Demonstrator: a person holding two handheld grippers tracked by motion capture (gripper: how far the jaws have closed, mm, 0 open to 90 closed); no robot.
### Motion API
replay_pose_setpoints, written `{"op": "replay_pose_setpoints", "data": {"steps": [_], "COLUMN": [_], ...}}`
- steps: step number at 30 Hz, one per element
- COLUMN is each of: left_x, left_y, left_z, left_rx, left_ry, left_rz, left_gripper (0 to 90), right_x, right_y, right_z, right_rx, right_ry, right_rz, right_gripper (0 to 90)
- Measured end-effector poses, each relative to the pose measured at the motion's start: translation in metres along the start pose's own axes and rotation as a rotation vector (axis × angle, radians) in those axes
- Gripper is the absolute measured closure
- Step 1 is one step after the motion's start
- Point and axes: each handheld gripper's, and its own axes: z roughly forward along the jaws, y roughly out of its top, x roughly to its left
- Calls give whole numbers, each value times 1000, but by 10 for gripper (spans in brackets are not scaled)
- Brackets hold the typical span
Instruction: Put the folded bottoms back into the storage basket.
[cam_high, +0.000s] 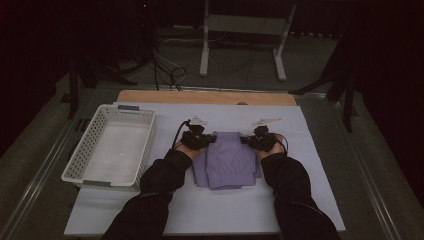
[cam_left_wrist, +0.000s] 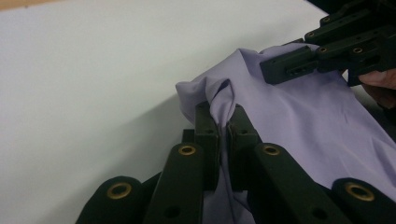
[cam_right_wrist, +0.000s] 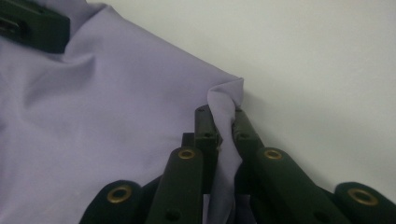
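A folded lilac garment (cam_high: 230, 161) lies on the white sheet in the middle of the table. My left gripper (cam_high: 204, 138) is shut on the garment's far left corner, where the cloth (cam_left_wrist: 223, 100) bunches up between the jaws. My right gripper (cam_high: 252, 139) is shut on the far right corner, a fold of the cloth (cam_right_wrist: 227, 105) pinched between its jaws. The left gripper view shows the right gripper (cam_left_wrist: 299, 63) across the lilac garment (cam_left_wrist: 317, 116). The left gripper's black jaw tip (cam_right_wrist: 32, 28) rests on the garment's far side in the right gripper view.
A white perforated basket (cam_high: 110, 146) stands empty at the left of the white sheet (cam_high: 300, 150). A wooden board edge (cam_high: 205, 97) runs along the far side. Beyond it stand a metal frame (cam_high: 240, 35) and loose cables (cam_high: 165, 70) on the floor.
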Motion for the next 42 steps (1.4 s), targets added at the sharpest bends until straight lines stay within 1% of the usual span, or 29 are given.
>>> {"op": "replay_pose_setpoints", "data": {"steps": [1, 3, 5, 7, 9, 12, 15, 16, 19, 20, 21, 25, 30, 31, 32, 33, 34, 35, 37, 38, 40, 41, 42], "left_x": [-1, -3, -7, -10, -14, -18, -23, -25, -30, -32, -33, -37, -41, -42, -43, -44, -45, -46, -48, -48, -50, -51, -52], "left_y": [1, 1, 2, 3, 5, 7, 9, 9, 10, 11, 11, 13, 18, 19, 20, 22, 23, 24, 28, 29, 32, 34, 35], "left_z": [-1, -4, -7, -10, -13, -20, -25, -27, -32, -33, -35, -41, -47, -48, -50, -51, -53, -54, -57, -59, -62, -64, -66], "left_rx": [-8, -14, -28, -37, -46, -65, -77, -84, -96, -98, -102, -113, -123, -125, -127, -131, -135, -137, -145, -146, -159, -162, -166], "left_ry": [-3, -8, -11, -23, -31, -41, -50, -58, -66, -70, -73, -84, -111, -113, -119, -124, -121, -123, -125, -124, -126, -131, -127], "left_rz": [0, 3, 9, 18, 29, 32, 41, 35, 47, 49, 51, 61, 72, 81, 81, 86, 91, 97, 98, 103, 105, 110, 116], "left_gripper": [862, 862, 862, 862, 862, 863, 863, 863, 862, 862, 863, 862, 863, 862, 862, 862, 862, 863, 863, 863, 863, 863, 862], "right_x": [0, 3, 5, 8, 9, 13, 18, 20, 24, 25, 26, 32, 36, 37, 37, 38, 38, 40, 40, 41, 43, 43, 44], "right_y": [0, 2, 2, 2, 2, 3, 3, 3, 4, 4, 3, 4, 5, 6, 7, 7, 8, 10, 11, 12, 15, 16, 17], "right_z": [0, -8, -11, -16, -21, -30, -40, -44, -55, -58, -61, -71, -81, -83, -85, -87, -89, -93, -95, -96, -99, -101, -103], "right_rx": [0, -17, -23, -41, -57, -80, -95, -105, -122, -122, -129, -144, -159, -169, -170, -180, -185, -195, -197, -204, -209, -219, -221], "right_ry": [0, -1, 2, 9, 8, 13, 2, -4, -9, -4, -11, -13, -10, -8, -2, -7, -1, -7, -3, -11, -9, -9, 0], "right_rz": [0, -10, -10, -1, -4, -3, -7, -6, 2, 6, 1, -9, -19, -19, -18, -18, -20, -23, -23, -26, -28, -30, -30], "right_gripper": [849, 849, 849, 849, 849, 849, 849, 849, 850, 850, 850, 850, 850, 850, 850, 850, 850, 850, 850, 850, 850, 850, 850]}}
